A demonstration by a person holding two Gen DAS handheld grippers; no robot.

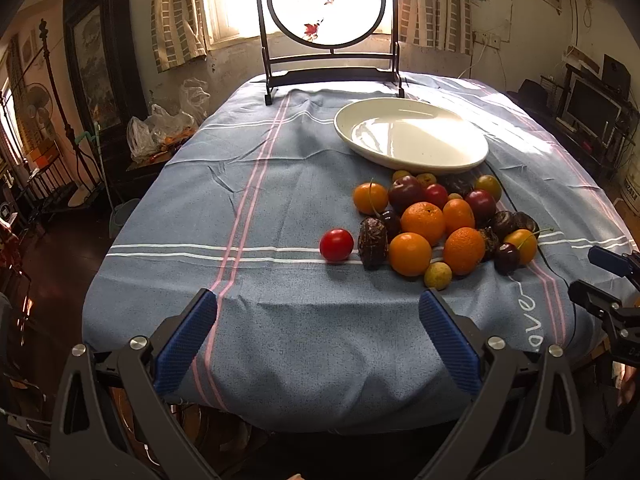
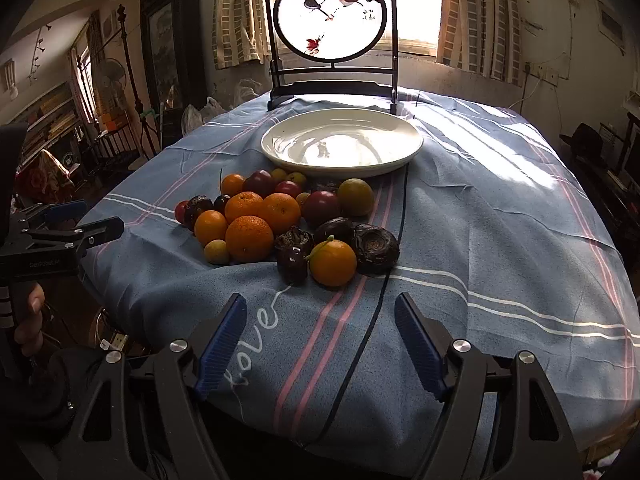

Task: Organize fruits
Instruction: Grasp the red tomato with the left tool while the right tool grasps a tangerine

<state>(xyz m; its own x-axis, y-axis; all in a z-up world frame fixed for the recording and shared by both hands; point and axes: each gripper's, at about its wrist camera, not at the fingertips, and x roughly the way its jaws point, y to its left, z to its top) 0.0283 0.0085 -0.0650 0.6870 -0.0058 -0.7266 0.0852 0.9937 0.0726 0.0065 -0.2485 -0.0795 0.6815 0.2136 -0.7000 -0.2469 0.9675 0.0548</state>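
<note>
Meanwhile both grippers' fingers (image 1: 188, 344) (image 2: 416, 344) gape apart, fruit pile (image 2: 280, 220) stretching sideways before plate (image 2: 342, 144).

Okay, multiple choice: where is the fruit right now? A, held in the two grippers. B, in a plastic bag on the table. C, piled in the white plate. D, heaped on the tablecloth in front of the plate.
D: the fruit pile sits on the blue tablecloth just short of the white plate, which holds nothing, and the left gripper and right gripper are open.

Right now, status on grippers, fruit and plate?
Left gripper open, right gripper open, both empty. Fruit piled on cloth, plate bare behind it. Nothing blocking.
</note>
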